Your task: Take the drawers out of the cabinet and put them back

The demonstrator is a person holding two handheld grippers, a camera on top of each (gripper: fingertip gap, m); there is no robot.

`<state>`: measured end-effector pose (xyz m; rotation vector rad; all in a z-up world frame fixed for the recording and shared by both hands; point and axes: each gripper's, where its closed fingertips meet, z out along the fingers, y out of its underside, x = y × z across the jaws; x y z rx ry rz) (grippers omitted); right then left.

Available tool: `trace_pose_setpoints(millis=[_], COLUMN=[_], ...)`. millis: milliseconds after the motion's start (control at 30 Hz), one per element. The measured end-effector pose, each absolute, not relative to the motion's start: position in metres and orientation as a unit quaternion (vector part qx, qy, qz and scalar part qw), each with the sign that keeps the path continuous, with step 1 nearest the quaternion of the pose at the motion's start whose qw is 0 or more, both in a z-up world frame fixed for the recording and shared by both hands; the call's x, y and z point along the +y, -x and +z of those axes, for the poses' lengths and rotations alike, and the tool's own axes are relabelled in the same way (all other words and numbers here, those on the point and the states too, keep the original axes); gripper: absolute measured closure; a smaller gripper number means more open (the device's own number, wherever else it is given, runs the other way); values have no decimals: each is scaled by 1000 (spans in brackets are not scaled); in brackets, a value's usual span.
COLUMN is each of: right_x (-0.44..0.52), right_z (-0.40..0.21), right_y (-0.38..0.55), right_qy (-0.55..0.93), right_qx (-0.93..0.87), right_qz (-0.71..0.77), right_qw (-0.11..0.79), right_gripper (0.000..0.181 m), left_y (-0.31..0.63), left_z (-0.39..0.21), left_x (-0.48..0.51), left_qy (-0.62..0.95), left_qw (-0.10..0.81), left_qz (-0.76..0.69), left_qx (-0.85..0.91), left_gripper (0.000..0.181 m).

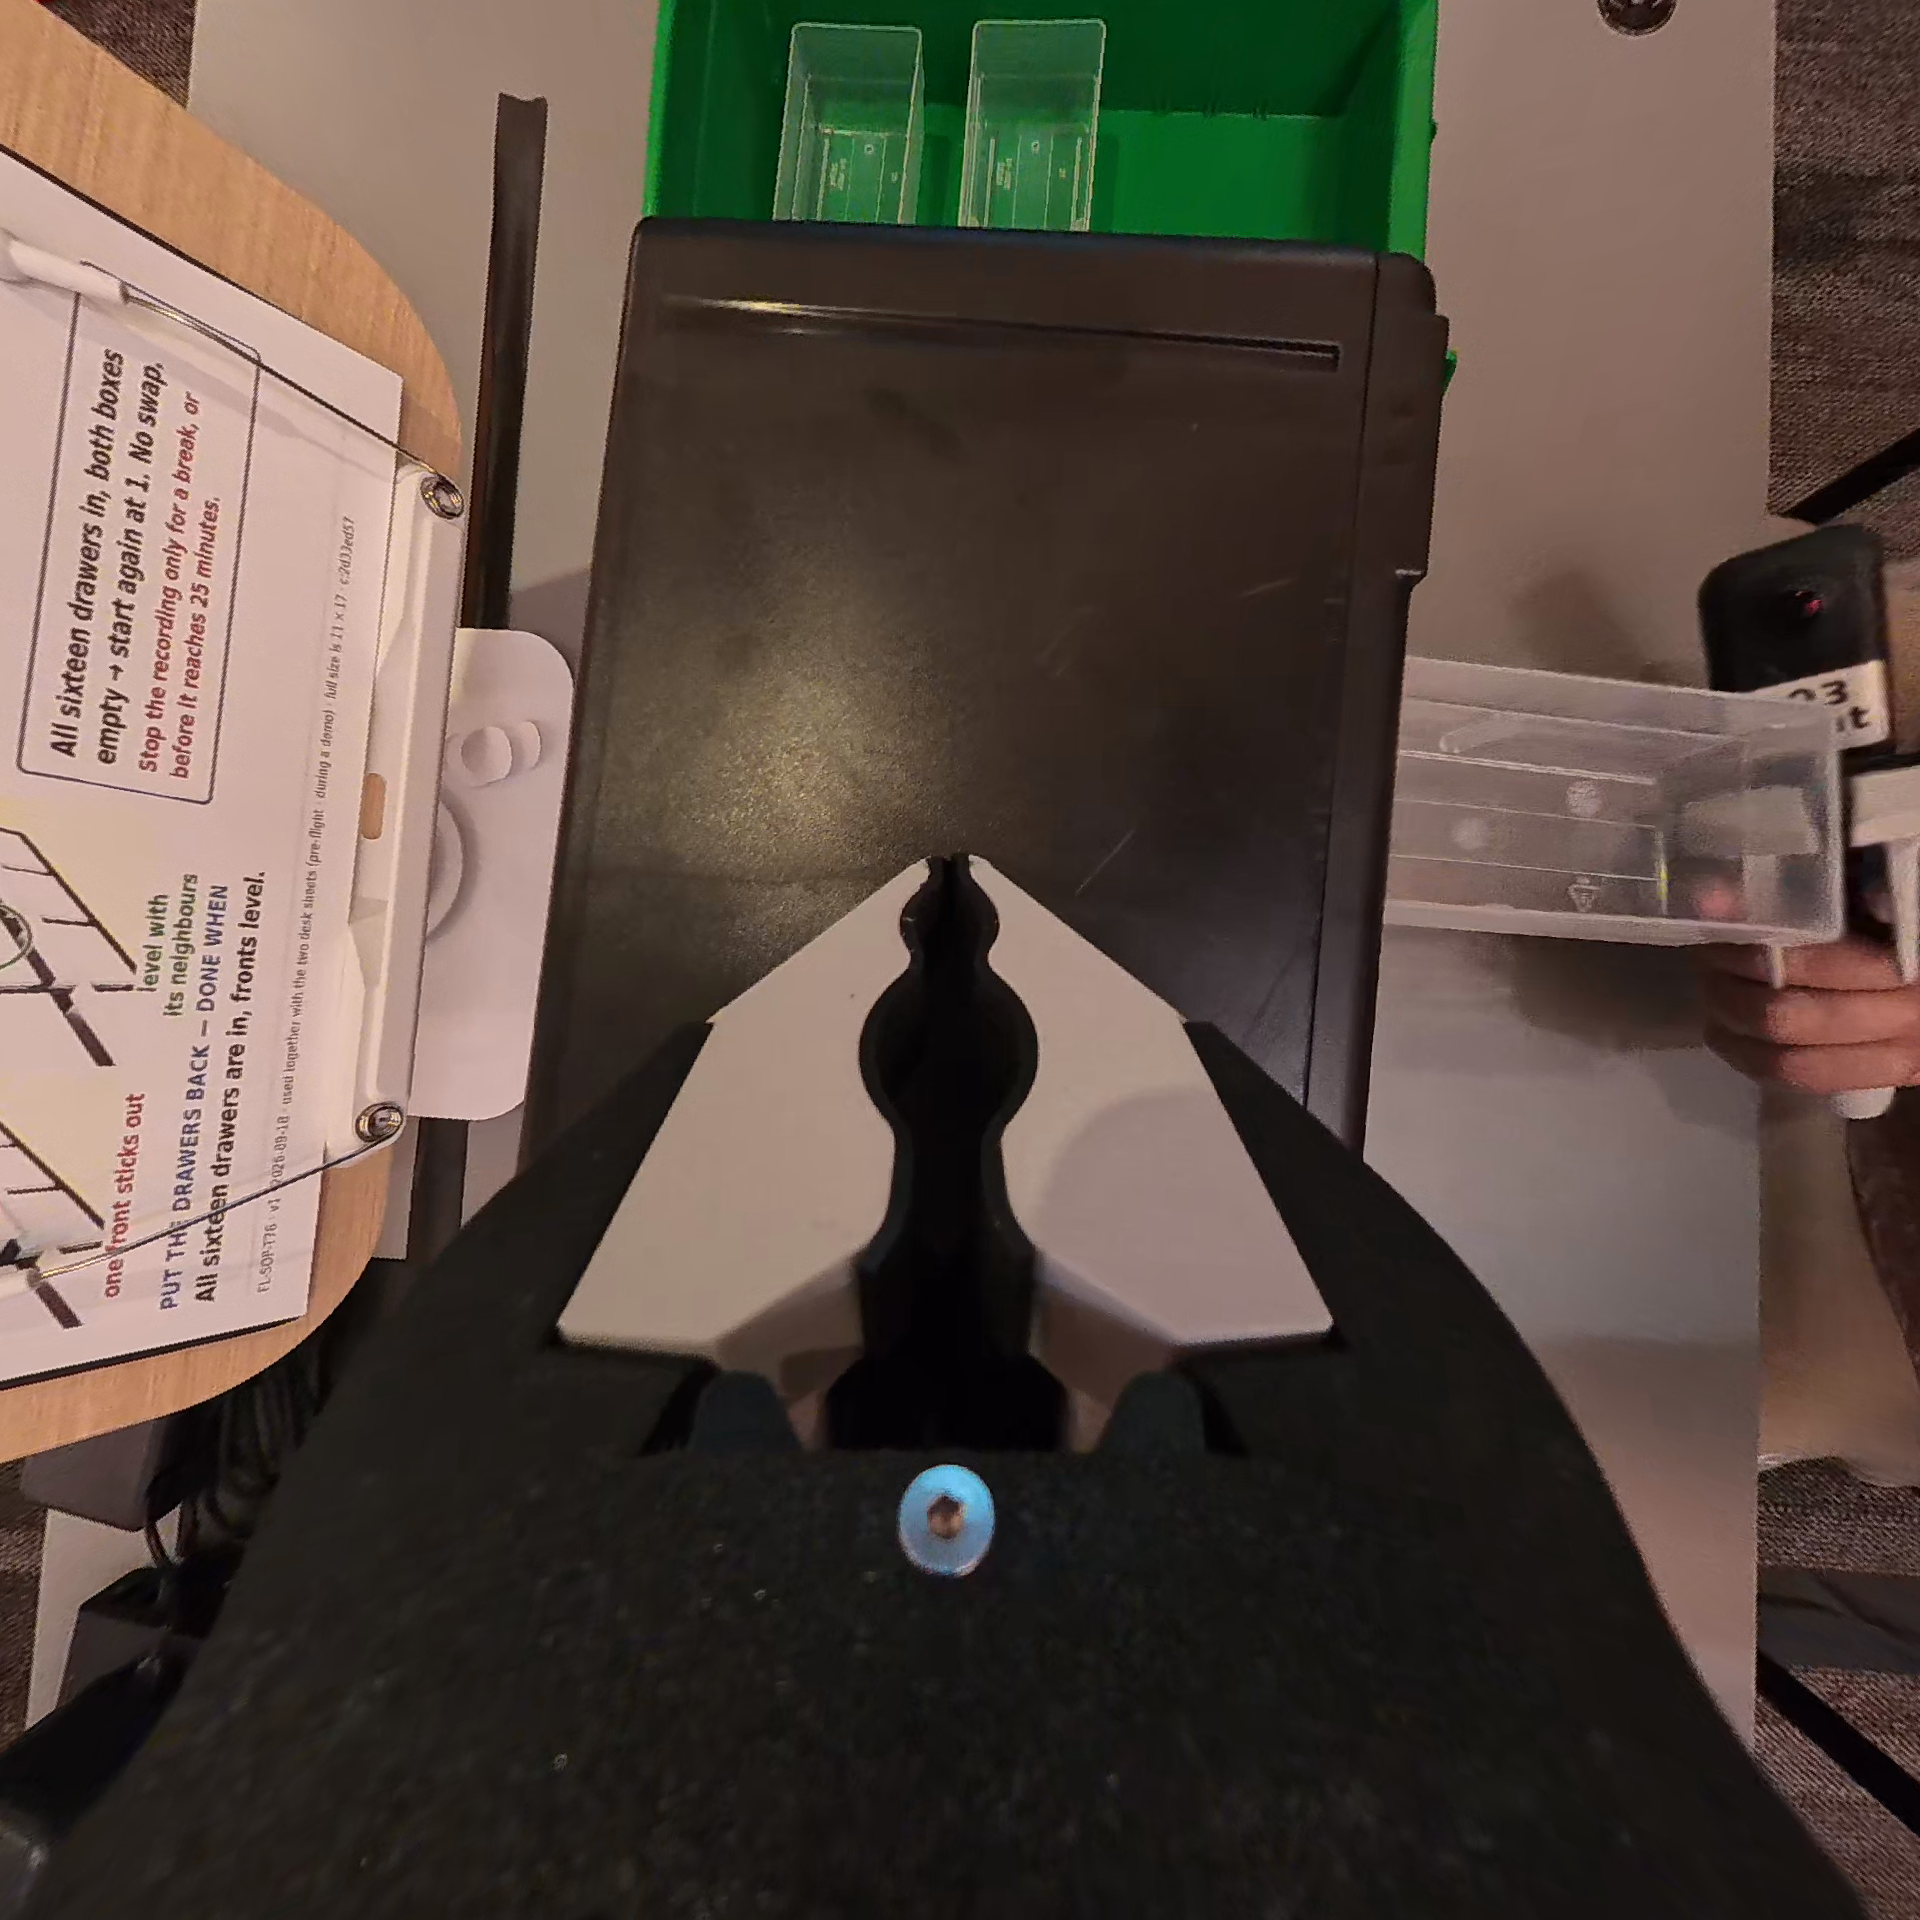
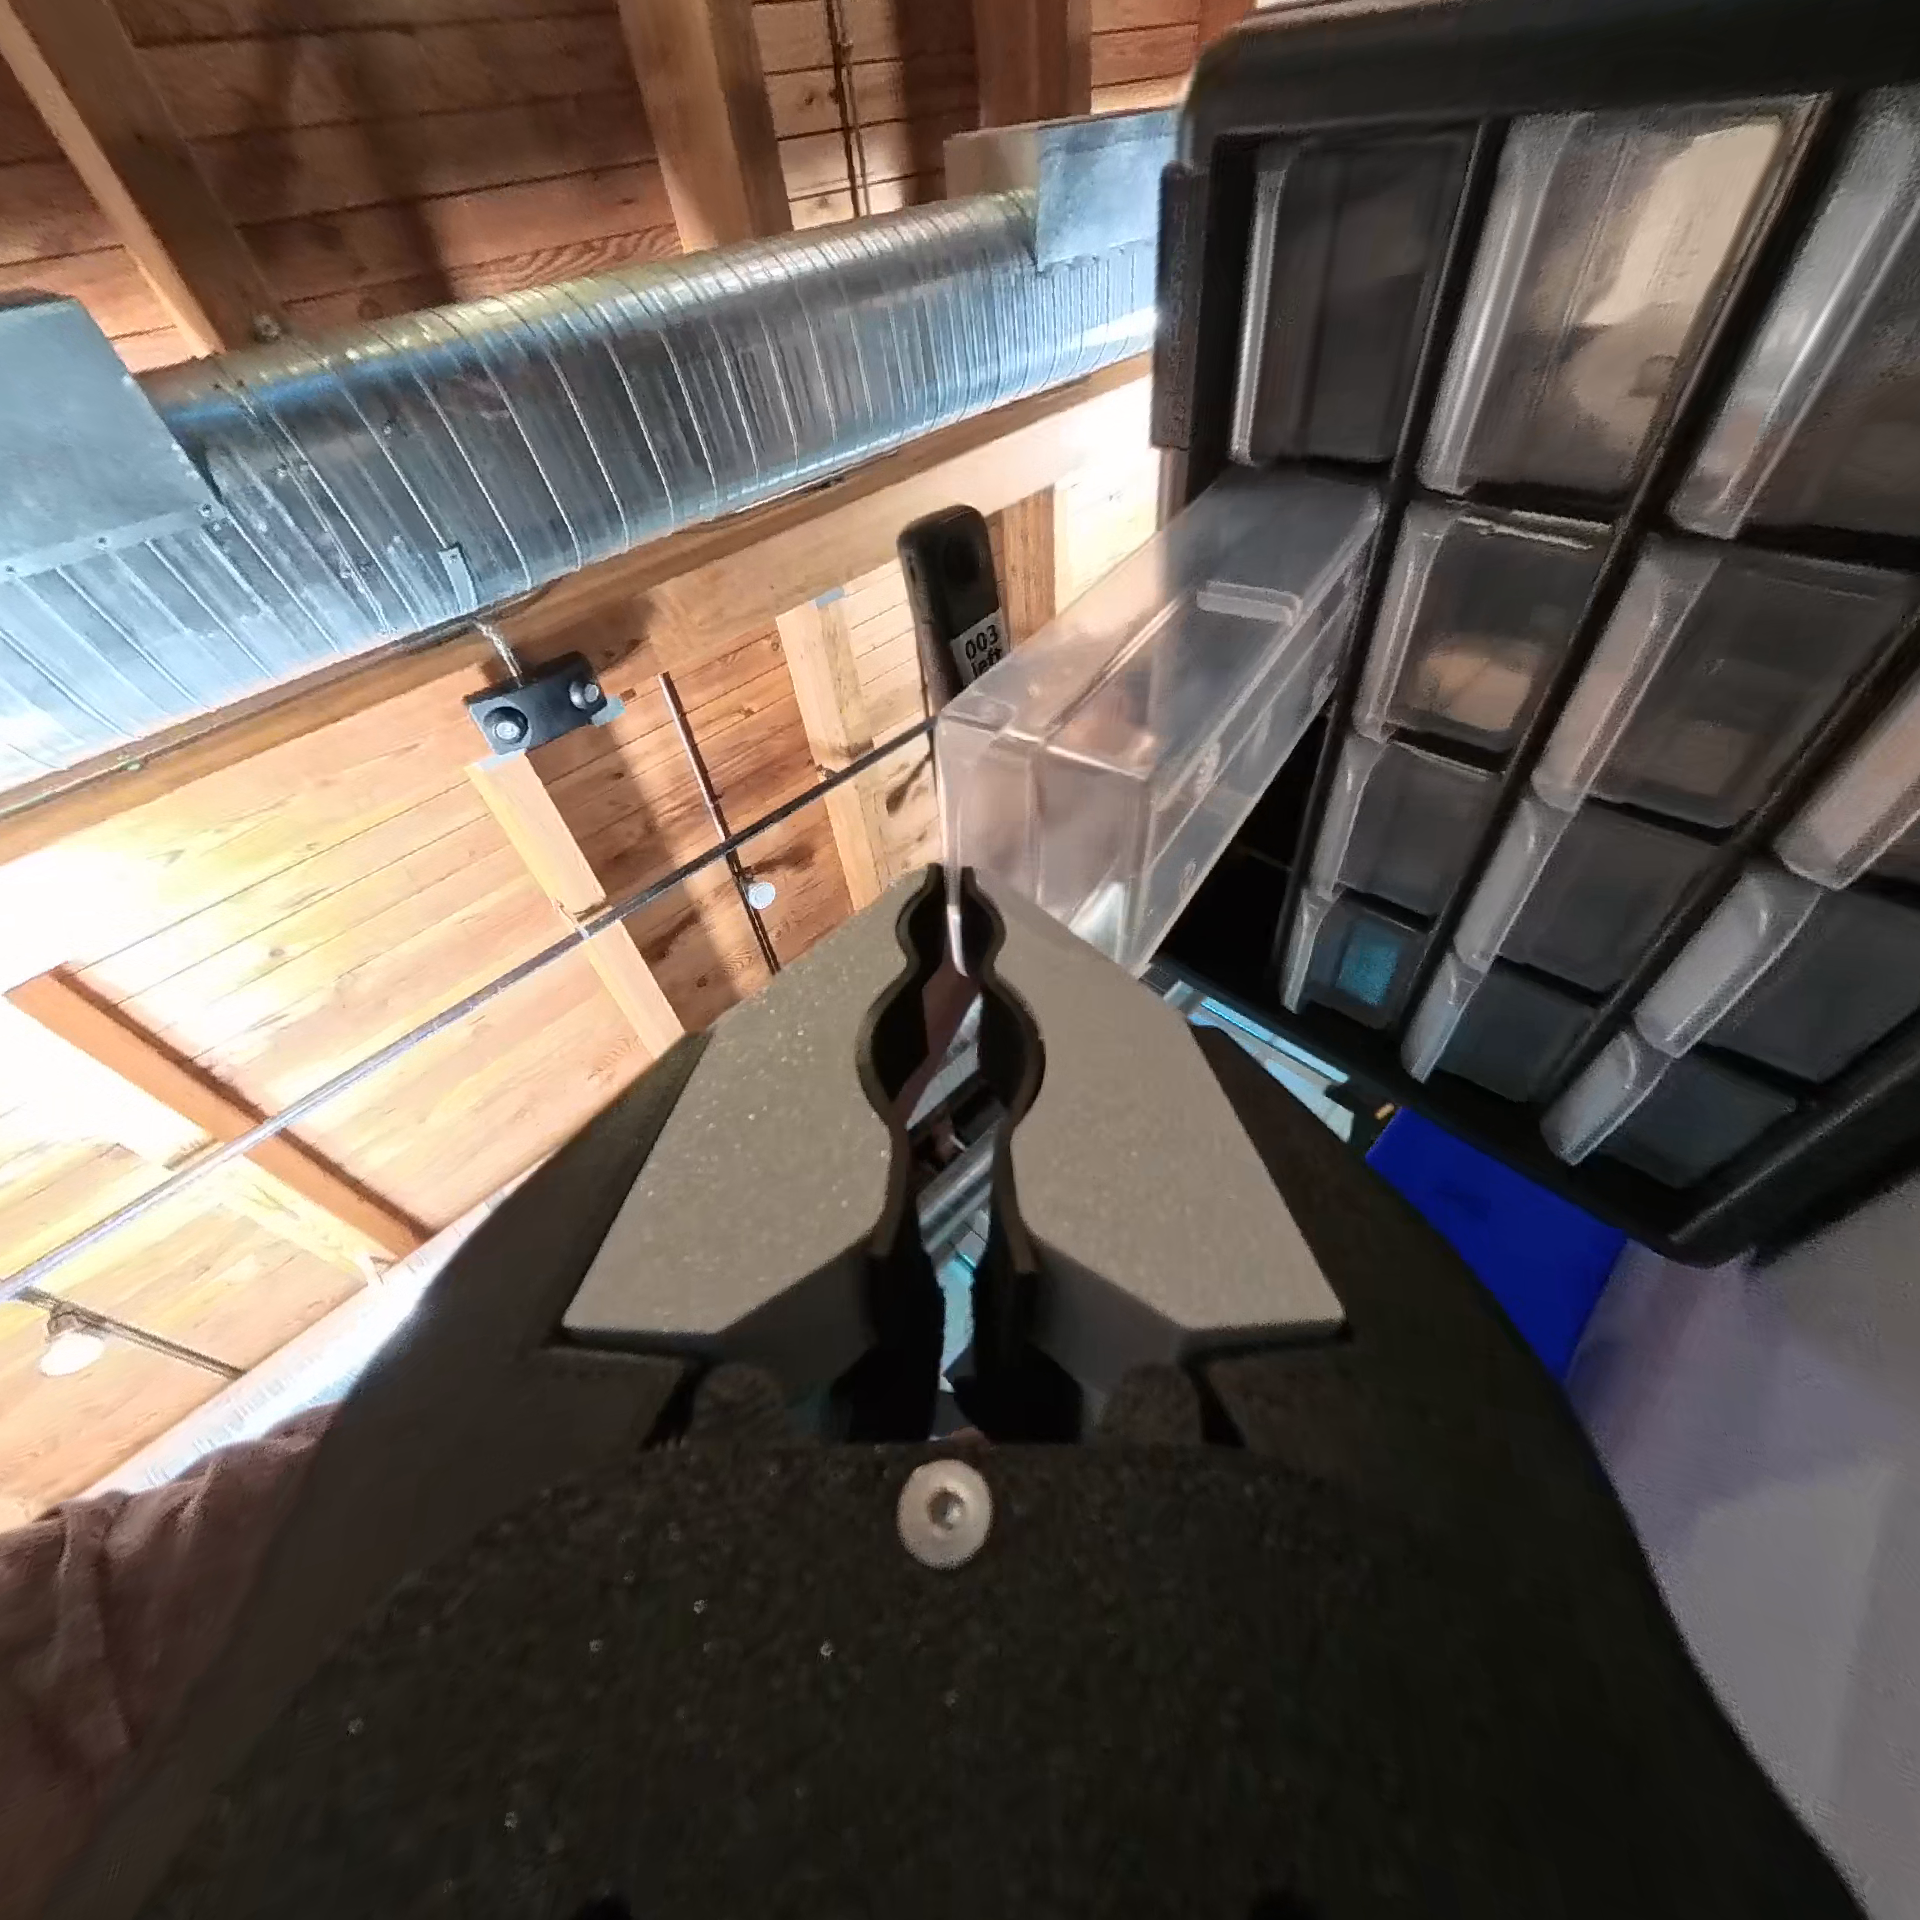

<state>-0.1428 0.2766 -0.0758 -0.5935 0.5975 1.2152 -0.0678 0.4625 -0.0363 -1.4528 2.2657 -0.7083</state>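
The black drawer cabinet (image 1: 987, 571) fills the middle of the left wrist view, seen from above. My left gripper (image 1: 951, 862) is shut and empty, its tips on or just over the cabinet's top. In the right wrist view the cabinet's front (image 2: 1766, 1205) holds several clear drawers. My right gripper (image 2: 956, 914) is shut on the front lip of one clear drawer (image 2: 1132, 748), which sticks partly out of the left column. That drawer (image 1: 1600, 810) and the right gripper (image 1: 1870, 831) also show at the right edge of the left wrist view.
A green bin (image 1: 1392, 104) behind the cabinet holds two clear drawers (image 1: 852, 125) (image 1: 1029, 125). A printed sheet on a wooden board (image 1: 208, 727) lies to the left. A hand (image 1: 1808, 1029) holds the right gripper. A blue bin (image 2: 1486, 1226) sits below the cabinet.
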Motion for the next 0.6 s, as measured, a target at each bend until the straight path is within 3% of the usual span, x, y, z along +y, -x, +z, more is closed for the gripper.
trace_pose_setpoints(millis=[600], right_x=[278], right_z=[-51], right_y=[152], right_qy=[265], right_qx=[265], right_qz=[545], right_qw=[750], right_gripper=[180], left_y=[67], left_z=[-36], left_x=[463], left_qy=[518], left_qw=[174], left_qz=[-247], left_qx=[800], left_gripper=[181])
